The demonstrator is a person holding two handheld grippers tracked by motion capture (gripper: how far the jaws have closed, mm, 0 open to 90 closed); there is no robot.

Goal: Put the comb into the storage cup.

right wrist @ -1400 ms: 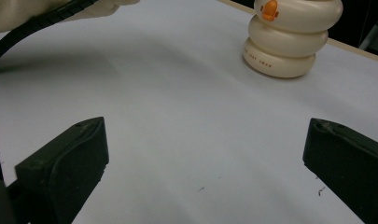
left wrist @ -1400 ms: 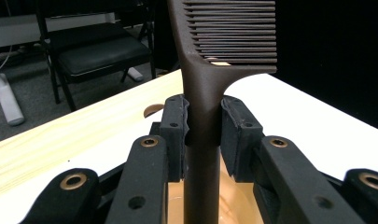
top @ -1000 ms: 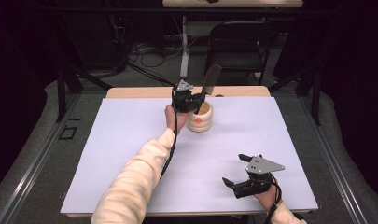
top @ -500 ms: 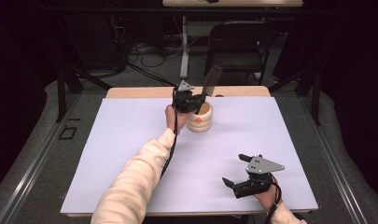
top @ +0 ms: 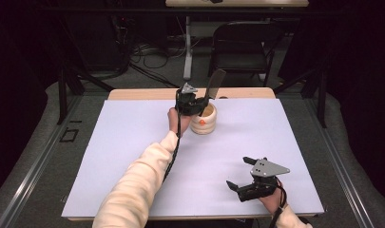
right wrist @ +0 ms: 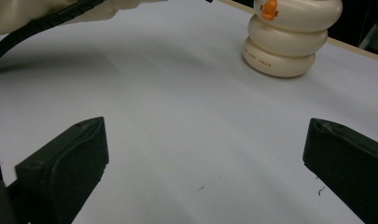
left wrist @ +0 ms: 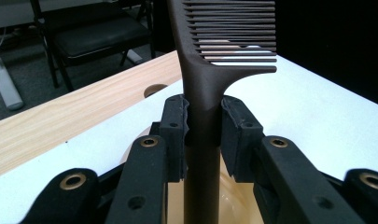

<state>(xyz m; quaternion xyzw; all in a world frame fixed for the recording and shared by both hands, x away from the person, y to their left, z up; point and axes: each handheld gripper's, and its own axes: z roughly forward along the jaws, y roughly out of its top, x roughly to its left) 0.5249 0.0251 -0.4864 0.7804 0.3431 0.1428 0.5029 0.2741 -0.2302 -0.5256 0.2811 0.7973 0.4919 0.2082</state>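
Gripping a dark comb point(left wrist: 203, 88) upright by its handle, left gripper point(top: 196, 101) stands it in the cream duck-faced holder point(top: 203, 119); release remains, while right gripper point(top: 246, 173) rests open, near table point(top: 133, 142) edge.

Comb point(left wrist: 203, 93) top cut off by frame edge; lower handle hidden inside holder point(left wrist: 233, 200).
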